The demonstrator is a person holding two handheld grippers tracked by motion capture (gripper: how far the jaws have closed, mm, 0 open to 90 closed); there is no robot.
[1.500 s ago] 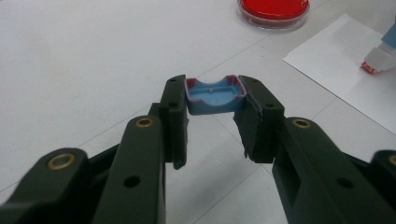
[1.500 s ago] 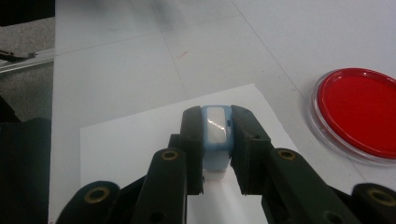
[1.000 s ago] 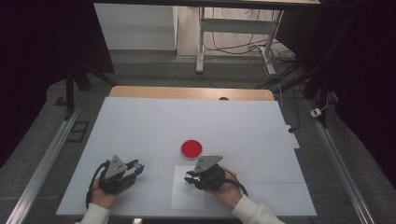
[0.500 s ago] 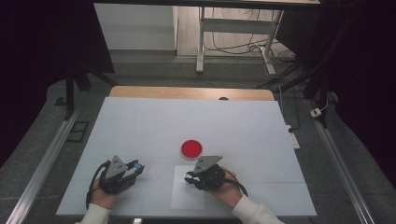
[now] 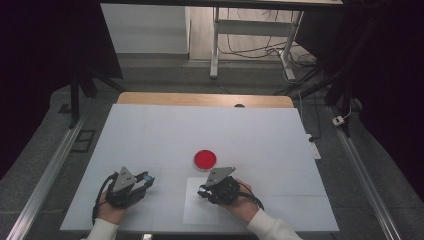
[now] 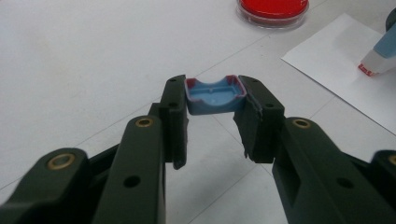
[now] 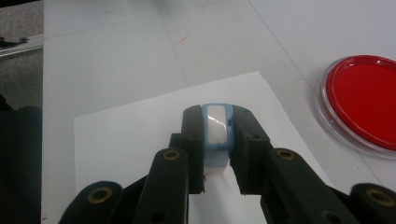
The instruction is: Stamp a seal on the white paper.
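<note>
My left gripper [image 6: 212, 100] is shut on a small blue cap [image 6: 212, 95] with a red inner rim, held just above the white table. In the high view the left gripper [image 5: 144, 178] sits near the front left of the table. My right gripper [image 7: 216, 126] is shut on a blue and white marker-like tool [image 7: 216, 133] over a white sheet of paper [image 7: 130, 135]. The left gripper view shows that tool [image 6: 379, 53] with its white nose and red tip down on the paper [image 6: 345, 79]. In the high view the right gripper [image 5: 202, 191] lies over the sheet [image 5: 200, 212].
A round red dish [image 5: 205, 159] with a clear rim stands just behind the paper, near the table's middle; it also appears as the red dish [image 7: 364, 105] right of my right gripper's jaws. The white table [image 5: 150, 130] stretches far back. A person's hands and white sleeves come in from the front edge.
</note>
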